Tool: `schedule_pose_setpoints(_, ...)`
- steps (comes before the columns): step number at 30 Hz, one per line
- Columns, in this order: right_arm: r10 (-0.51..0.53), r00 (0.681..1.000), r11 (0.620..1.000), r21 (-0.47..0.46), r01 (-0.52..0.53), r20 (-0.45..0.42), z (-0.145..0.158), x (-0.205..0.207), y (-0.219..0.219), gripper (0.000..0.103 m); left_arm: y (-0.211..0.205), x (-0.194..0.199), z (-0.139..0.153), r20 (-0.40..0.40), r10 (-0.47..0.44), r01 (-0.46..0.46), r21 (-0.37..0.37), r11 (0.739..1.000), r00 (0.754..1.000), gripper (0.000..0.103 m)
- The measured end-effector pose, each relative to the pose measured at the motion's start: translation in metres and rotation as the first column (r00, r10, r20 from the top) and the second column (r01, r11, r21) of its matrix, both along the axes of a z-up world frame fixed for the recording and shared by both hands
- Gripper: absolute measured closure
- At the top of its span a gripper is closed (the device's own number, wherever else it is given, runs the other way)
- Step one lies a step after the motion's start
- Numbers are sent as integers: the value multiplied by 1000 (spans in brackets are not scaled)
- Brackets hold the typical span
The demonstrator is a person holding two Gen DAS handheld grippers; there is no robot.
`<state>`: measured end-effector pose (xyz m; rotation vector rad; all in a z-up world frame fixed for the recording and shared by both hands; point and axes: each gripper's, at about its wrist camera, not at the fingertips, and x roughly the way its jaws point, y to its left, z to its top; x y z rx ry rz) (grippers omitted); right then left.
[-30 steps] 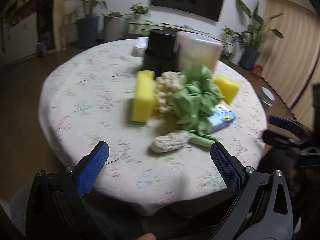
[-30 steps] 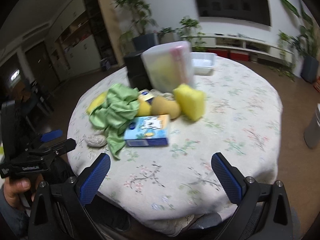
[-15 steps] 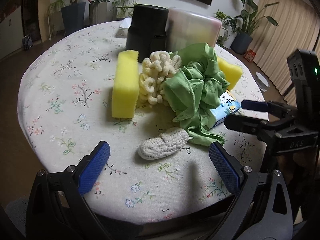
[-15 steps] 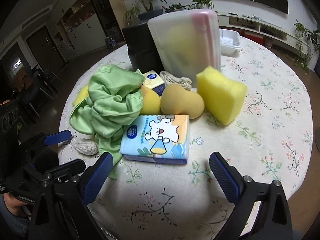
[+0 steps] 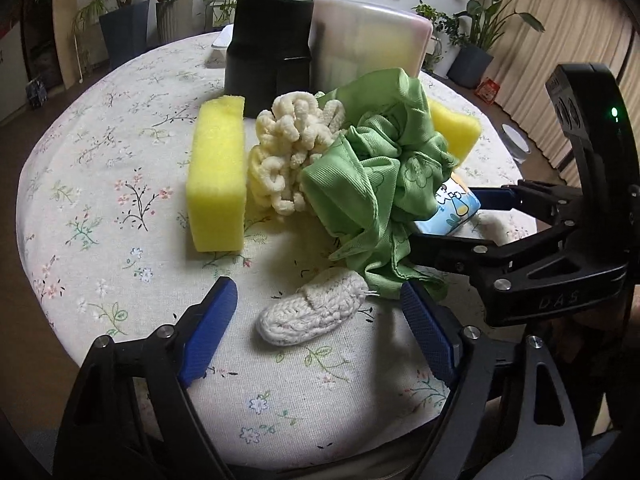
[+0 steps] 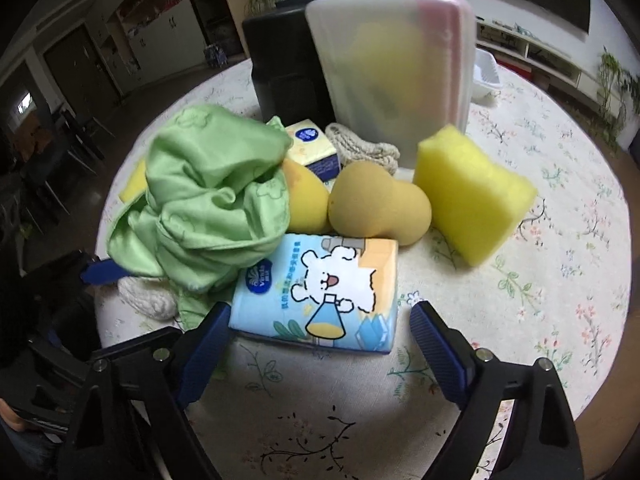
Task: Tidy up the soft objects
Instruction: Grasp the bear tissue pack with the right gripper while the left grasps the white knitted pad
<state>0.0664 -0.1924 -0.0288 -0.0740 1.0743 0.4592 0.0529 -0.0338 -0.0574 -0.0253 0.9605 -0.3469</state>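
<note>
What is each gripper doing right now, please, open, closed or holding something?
Left gripper: open, jaws just been closing, either side of the knitted white piece, not gripping.
Right gripper: open, jaws just been closing, astride the tissue pack, not gripping.

Dim, soft indoor light; strong fisheye bending, dark vignetted corners, slight motion blur.
</note>
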Motion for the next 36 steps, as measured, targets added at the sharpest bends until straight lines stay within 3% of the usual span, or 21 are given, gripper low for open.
schedule_pose_setpoints(2,2,1000,1000,-10,-2,2,0,1,3,10,-2,0,0,11,-4,3,26,1000,1000,33)
schedule_pose_setpoints(5,11,1000,999,-32,-11,13,-3,0,6,10,0,1,-1,23,11,-12,39,999,1000,41)
schedule_pose_setpoints(10,47,998,994,-105,-43,35,-7,-3,17,6,2,0,-2,40,27,-28,35,999,999,41)
schedule_pose_setpoints(13,42,998,995,-97,-36,54,-10,-4,16,4,4,-4,-2,30,73,-74,29,997,997,41)
schedule_pose_setpoints(17,44,997,994,-105,-38,59,-12,-7,17,4,-11,-7,-2,10,38,-39,152,988,999,39)
schedule_pose_setpoints(23,22,998,995,-102,-16,66,-11,-7,13,7,-1,-8,1,-4,63,-62,61,996,998,39)
schedule_pose_setpoints(27,9,997,996,-86,-2,81,-7,-7,8,25,1,-6,2,-2,47,-46,34,998,999,46)
schedule_pose_setpoints(28,11,997,996,-86,-4,81,-6,-6,7,25,-1,-6,1,4,41,-41,46,998,999,56)
schedule_pose_setpoints(36,30,995,997,-77,-23,91,-4,-12,6,26,-4,-17,5,21,1,-2,24,1000,1000,59)
